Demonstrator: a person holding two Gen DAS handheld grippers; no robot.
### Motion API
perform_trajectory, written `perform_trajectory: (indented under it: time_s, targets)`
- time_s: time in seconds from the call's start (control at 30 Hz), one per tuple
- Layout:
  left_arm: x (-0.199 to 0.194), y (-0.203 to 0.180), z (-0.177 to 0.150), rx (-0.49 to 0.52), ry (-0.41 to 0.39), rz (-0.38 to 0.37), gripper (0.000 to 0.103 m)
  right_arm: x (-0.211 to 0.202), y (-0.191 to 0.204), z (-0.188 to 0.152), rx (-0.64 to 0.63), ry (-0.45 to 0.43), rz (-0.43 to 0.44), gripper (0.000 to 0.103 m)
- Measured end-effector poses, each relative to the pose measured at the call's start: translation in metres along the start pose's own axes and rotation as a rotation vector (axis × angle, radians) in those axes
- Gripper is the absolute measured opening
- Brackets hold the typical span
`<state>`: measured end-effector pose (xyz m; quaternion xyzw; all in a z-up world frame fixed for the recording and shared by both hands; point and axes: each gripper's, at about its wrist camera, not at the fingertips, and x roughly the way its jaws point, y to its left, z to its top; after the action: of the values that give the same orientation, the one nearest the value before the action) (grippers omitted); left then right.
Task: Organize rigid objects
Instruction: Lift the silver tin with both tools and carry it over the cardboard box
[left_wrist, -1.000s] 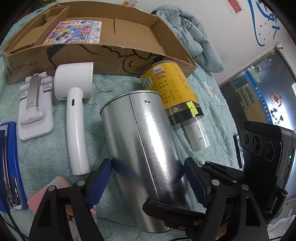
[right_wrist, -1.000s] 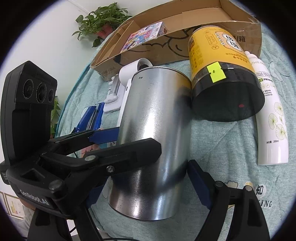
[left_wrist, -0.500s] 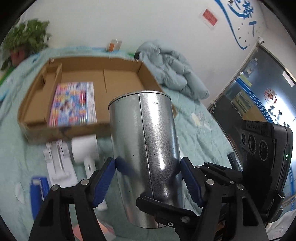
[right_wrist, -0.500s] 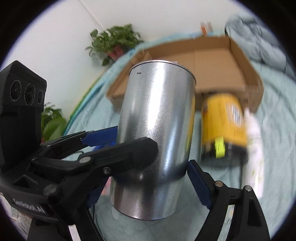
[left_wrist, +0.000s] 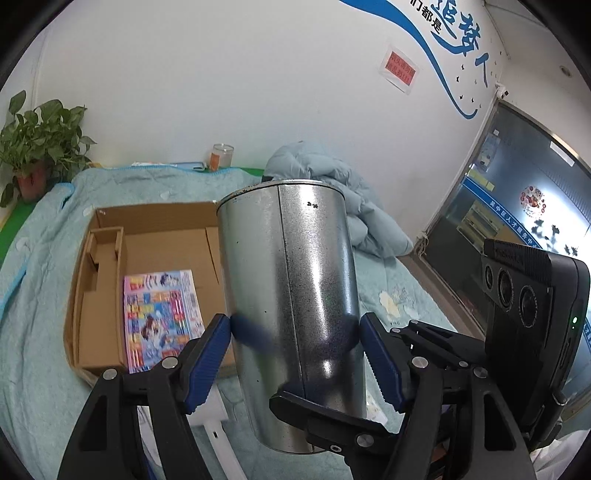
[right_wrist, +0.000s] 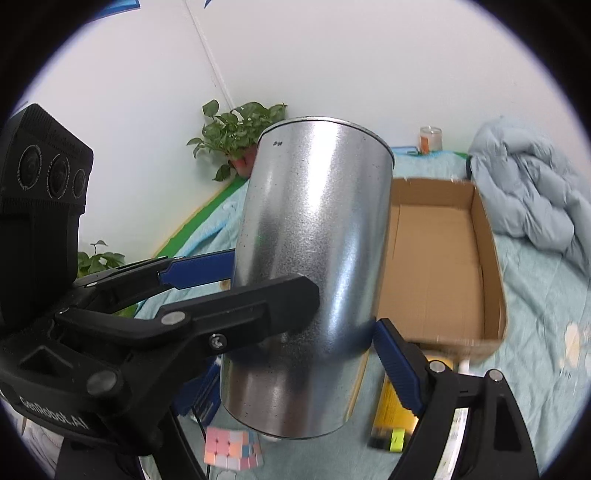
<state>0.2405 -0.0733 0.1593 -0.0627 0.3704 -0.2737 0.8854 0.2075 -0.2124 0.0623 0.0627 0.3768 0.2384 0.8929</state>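
Note:
A tall galvanised metal can (left_wrist: 291, 295) hangs in the air above the bed, nearly upright. My left gripper (left_wrist: 293, 332) is shut on its lower half, with a blue pad pressed on each side. In the right wrist view the same can (right_wrist: 314, 240) fills the middle. My right gripper (right_wrist: 295, 365) is shut on it too: its right pad (right_wrist: 391, 354) touches the can's side, while its left finger is hidden behind the left gripper's black finger (right_wrist: 236, 314). Behind the can lies the open cardboard box (left_wrist: 103, 295), also (right_wrist: 443, 258).
A colourful booklet (left_wrist: 162, 317) lies in the box. Below, on the teal bedcover, are a yellow jar (right_wrist: 391, 413), a pastel puzzle cube (right_wrist: 229, 450) and a white handle (left_wrist: 218, 435). A pale blue jacket (right_wrist: 535, 192) and a potted plant (left_wrist: 33, 147) sit at the back.
Both grippers have risen with the can from the bedcover. The box now shows from above, and the yellow jar and white bottle have dropped out of the left wrist view.

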Motion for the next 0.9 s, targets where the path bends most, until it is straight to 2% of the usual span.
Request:
perform_trajectory:
  time_s: [0.3, 0.5, 0.9]
  targets:
    - [-0.001, 0.011, 0.065, -0.002, -0.011, -0.002, 0.069, 0.007, -0.002, 0.051, -0.048, -0.011, -0.022, 0.083]
    - [0.03, 0.029, 0.088, -0.038, 0.035, -0.008, 0.069, 0.023, -0.009, 0.067, -0.032, 0.032, -0.025, 0.083]
    - [0.105, 0.054, 0.075, -0.082, 0.116, -0.013, 0.069, 0.063, -0.033, 0.069, 0.005, 0.13, -0.038, 0.083]
